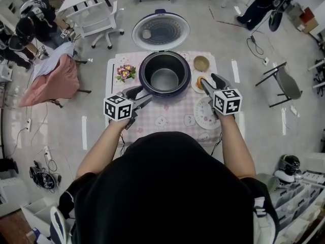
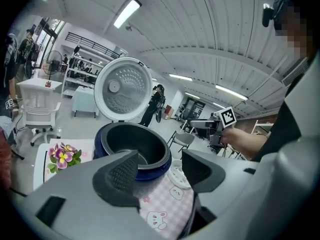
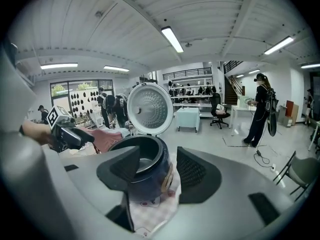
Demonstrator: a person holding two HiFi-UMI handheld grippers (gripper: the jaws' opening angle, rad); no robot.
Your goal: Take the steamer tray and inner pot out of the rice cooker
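A dark blue rice cooker [image 1: 147, 83] stands at the back of the table with its lid [image 1: 161, 31] swung up. The grey inner pot [image 1: 165, 79] sits inside it. A white perforated steamer tray [image 1: 204, 114] lies on the cloth at the cooker's front right. My left gripper [image 1: 143, 95] hovers at the cooker's front-left rim, open and empty. At the cooker's right side, above a plate, my right gripper [image 1: 209, 80] is open and empty too. Through the left gripper's [image 2: 160, 169] jaws I see the cooker [image 2: 132, 151] and the tray [image 2: 179, 175]. The right gripper's [image 3: 157, 171] jaws frame the cooker [image 3: 145, 166].
A pink checked cloth [image 1: 172, 120] covers the table. Potted flowers [image 1: 125, 72] stand left of the cooker; a small bowl [image 1: 201, 63] and a plate with food [image 1: 195, 87] sit to its right. Chairs [image 1: 51, 80] and people [image 1: 30, 27] are on the floor around.
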